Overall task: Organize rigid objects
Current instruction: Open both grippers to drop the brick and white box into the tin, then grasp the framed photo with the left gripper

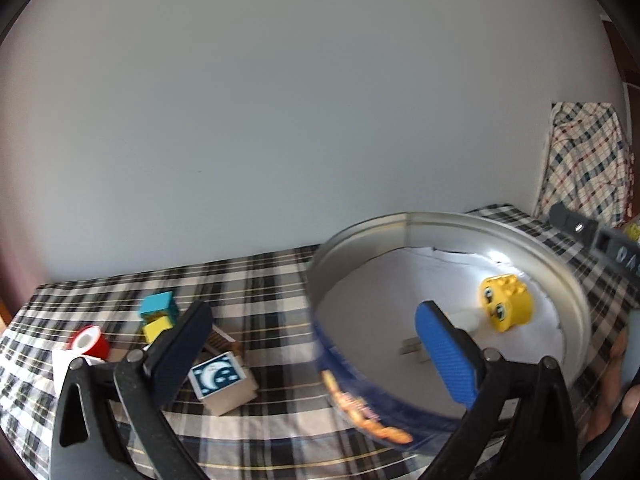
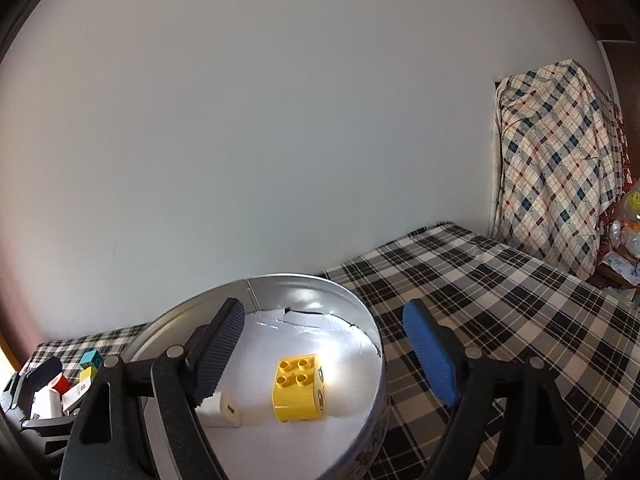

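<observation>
Inside round tin (image 2: 372,344), yellow brick (image 2: 298,390)

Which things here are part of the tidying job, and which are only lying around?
Job:
tin
yellow brick in the tin
white plug in the tin
moon block
teal and yellow blocks
red cup

Lying about:
checked tablecloth
draped checked cloth
</observation>
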### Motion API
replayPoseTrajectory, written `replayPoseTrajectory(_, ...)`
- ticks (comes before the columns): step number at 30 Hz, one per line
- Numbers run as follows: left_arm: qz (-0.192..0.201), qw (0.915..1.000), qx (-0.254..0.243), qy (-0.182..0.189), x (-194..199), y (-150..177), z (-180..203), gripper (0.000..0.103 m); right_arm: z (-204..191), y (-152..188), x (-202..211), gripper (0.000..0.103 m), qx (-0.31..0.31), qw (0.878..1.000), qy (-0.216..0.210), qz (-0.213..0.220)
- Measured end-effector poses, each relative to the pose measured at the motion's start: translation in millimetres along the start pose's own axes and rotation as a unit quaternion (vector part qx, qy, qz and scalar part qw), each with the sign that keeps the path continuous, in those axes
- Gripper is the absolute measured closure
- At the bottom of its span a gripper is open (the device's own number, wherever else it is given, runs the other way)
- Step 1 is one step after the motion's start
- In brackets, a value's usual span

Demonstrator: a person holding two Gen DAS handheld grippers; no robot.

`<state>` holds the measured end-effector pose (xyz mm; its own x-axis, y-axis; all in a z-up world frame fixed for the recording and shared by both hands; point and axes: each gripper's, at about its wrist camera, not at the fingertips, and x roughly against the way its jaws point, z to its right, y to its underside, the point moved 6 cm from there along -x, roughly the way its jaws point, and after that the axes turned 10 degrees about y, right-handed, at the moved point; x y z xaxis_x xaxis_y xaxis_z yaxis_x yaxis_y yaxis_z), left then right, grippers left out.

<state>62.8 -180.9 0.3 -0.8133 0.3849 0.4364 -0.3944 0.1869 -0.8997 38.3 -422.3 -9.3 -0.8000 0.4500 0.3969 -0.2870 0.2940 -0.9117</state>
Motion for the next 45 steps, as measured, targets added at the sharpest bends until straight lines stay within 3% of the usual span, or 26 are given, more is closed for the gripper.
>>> replayPoseTrajectory(7,-0.005,0.9999,0.010,0.002,12,12,-20,0.000,-5,-2,11,0.020,0.017,0.999,0.014,0.039)
replayPoseTrajectory(20,-0.049,0.9987,0.016,0.003,45,42,-67,0.000,-25,7,30,0.020,0.026,0.999,0.009,0.042)
replayPoseTrajectory(27,-0.064,0.9948,0.061,-0.052,66,60,-113,0.000,-45,16,37,0.019,0.044,0.998,-0.004,0.042)
replayPoseTrajectory(34,-0.093,0.9845,0.118,-0.091,76,77,-158,0.000,-56,18,47,0.020,0.043,0.998,-0.021,0.049)
replayPoseTrajectory(37,-0.112,0.9758,0.157,-0.104,74,87,-177,0.000,-70,21,56,0.020,0.043,0.997,-0.047,0.047)
replayPoseTrajectory(45,-0.180,0.9518,0.238,-0.071,61,121,-198,0.002,-131,45,80,0.019,0.070,0.990,-0.126,0.008)
